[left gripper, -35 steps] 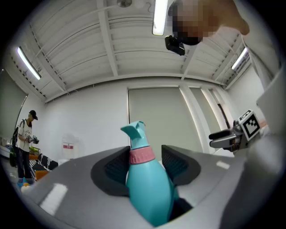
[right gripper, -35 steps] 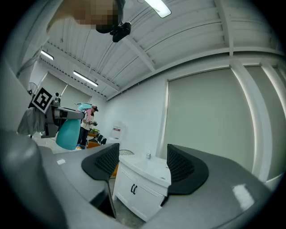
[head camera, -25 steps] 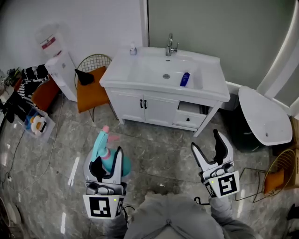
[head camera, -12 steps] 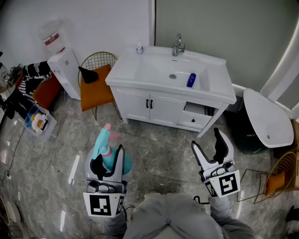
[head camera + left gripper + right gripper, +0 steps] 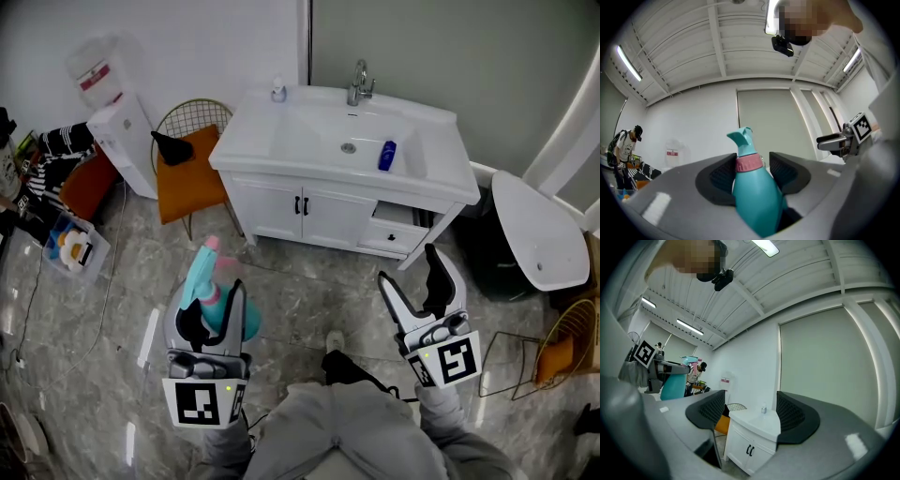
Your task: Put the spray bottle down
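Head view: your left gripper (image 5: 214, 317) pinches spray bottle (image 5: 206, 279) by body. Nozzle end points forward toward vanity (image 5: 246, 150), well apart. Right gripper (image 5: 410, 279) spread, farther from bottle.
Left gripper view: pads grip below pink collar. Bottle's long axis runs along jaws.
Right gripper view: nothing between jaws.
Judgement: put-down is your left's job, base first.

Bright, even indoor light is filling every view.
Overhead, white ceiling tube lights (image 5: 629, 63) are glowing, streaks are glaring on the glossy grey marble floor (image 5: 281, 281) at the left, the teal plastic spray bottle (image 5: 757, 197) is showing sharp, and black fisheye corners are ringing both gripper views.
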{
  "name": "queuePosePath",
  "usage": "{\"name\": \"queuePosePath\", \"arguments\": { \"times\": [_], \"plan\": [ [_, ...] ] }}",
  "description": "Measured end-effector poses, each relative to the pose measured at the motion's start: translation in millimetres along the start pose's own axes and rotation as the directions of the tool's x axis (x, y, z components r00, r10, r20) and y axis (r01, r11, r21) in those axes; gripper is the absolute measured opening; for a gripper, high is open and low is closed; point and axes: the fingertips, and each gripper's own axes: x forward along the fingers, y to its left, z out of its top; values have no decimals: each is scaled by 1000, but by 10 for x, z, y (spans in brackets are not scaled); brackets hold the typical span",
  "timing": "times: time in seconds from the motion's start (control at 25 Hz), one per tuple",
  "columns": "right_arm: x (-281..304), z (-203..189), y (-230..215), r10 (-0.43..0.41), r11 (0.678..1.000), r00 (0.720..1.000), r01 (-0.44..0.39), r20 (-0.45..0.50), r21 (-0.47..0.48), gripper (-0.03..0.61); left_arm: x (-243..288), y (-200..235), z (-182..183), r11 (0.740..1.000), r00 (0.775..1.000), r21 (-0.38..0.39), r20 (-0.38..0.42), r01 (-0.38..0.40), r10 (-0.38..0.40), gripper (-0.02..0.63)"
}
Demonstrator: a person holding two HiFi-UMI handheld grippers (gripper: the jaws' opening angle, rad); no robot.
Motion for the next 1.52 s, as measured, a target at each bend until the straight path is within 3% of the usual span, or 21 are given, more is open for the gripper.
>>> {"name": "queuePosePath", "arguments": {
  "times": [0.28, 0.48, 0.72, 1.0, 1.52],
  "plan": [
    [469, -170, -191, 22, 1000, 1000, -22, 8, 20, 333, 453, 74, -168, 1000, 1000, 8, -13, 0, 1, 268],
    [1151, -357, -575, 48, 998, 999, -48, -18, 45, 333, 1196, 220, -312, 1000, 999, 4, -48, -16, 16, 268],
    [1366, -507, -596, 76, 996, 997, -76, -12, 50, 333, 1351, 271, -439, 999, 999, 10, -26, -39, 40, 268],
    [2175, -768, -1166, 105, 992, 994, -103, -30, 78, 333, 2362, 383, -631, 998, 997, 17, -48, -53, 54, 267],
    [2931, -1001, -1486, 87, 993, 995, -84, -42, 83, 333, 3233, 664, -927, 1000, 998, 12, -61, -19, 20, 267]
  ]
}}
